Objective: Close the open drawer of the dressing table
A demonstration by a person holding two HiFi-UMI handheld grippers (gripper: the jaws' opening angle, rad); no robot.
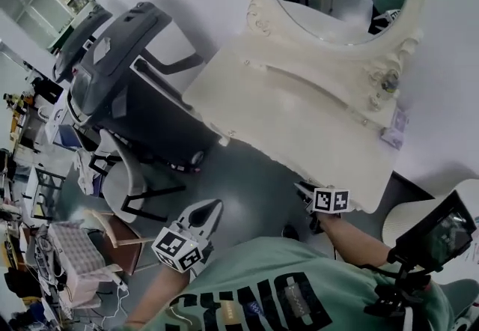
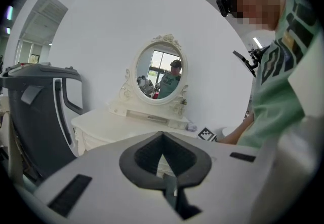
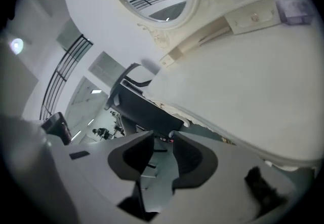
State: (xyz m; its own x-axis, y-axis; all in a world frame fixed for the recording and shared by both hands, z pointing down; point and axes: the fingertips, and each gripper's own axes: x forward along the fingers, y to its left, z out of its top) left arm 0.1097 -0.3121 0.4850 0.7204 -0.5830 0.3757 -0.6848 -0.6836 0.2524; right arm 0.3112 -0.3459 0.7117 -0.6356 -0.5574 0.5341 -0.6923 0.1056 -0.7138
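Left hand-held gripper (image 2: 162, 134), a smooth white moulded shell with dark ribbed rubbery pads (image 2: 144, 158), is closed. Its tips meet in a point, with a small diamond-shaped gap behind them and nothing in it. Right hand-held gripper (image 3: 163, 135), same build, is open: its pads stand apart with nothing between them, and only grey floor (image 1: 254, 180) shows through the gap. Each carries a white marker cube (image 1: 331, 200) printed with black squares. The task's thing is a cream-painted dressing bench (image 1: 299, 123) with a flat matte top, a curved front edge and a scalloped carved trim beneath it. It stands ahead of both hand-held grippers. The right one is near the front edge by the right-hand corner, apart from it as far as the head view shows. The left one is well apart from it, out over the floor. Beyond the right tips, at the back of the top, runs a low shelf tier. A small drawer front with a round knob (image 3: 253, 16) sits in the tier and looks flush with its face. A drawer under the top cannot be made out in any view. Above the tier rises an oval mirror (image 2: 161, 73) in a scrolled, ornate cream frame. A small pale lilac box (image 1: 394, 129) lies at the far right rear of the top. Left of the left hand-held gripper stands a dark grey moulded-plastic machine (image 1: 127, 75) with curved black tube frames, near the bench's left end. A person's soft green shirt (image 1: 284, 284) lies behind both.
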